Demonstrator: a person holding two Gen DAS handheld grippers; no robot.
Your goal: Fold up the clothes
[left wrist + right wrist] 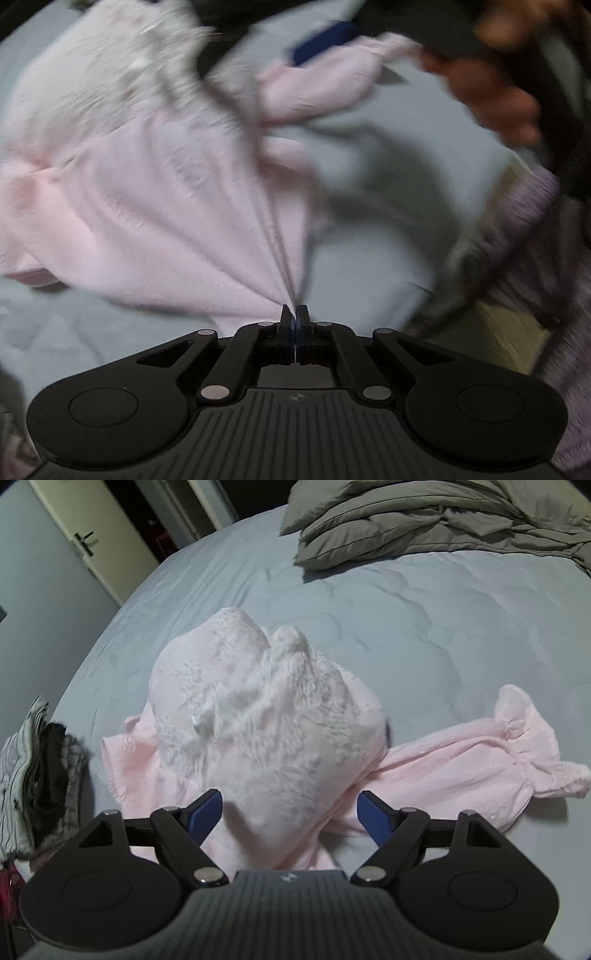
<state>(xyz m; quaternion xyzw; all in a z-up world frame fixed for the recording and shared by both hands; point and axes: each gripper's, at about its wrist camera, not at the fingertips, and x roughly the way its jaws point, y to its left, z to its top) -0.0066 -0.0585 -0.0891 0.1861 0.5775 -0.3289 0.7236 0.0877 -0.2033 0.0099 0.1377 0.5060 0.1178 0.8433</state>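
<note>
Left gripper (294, 314) pinching pink garment (155, 206) on bed (388, 236)

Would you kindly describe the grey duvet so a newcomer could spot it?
Start with the blue bed sheet. At its far end lies the duvet, bunched in thick folds. It is the only olive-grey thing there; the clothes nearer us are pink.
</note>
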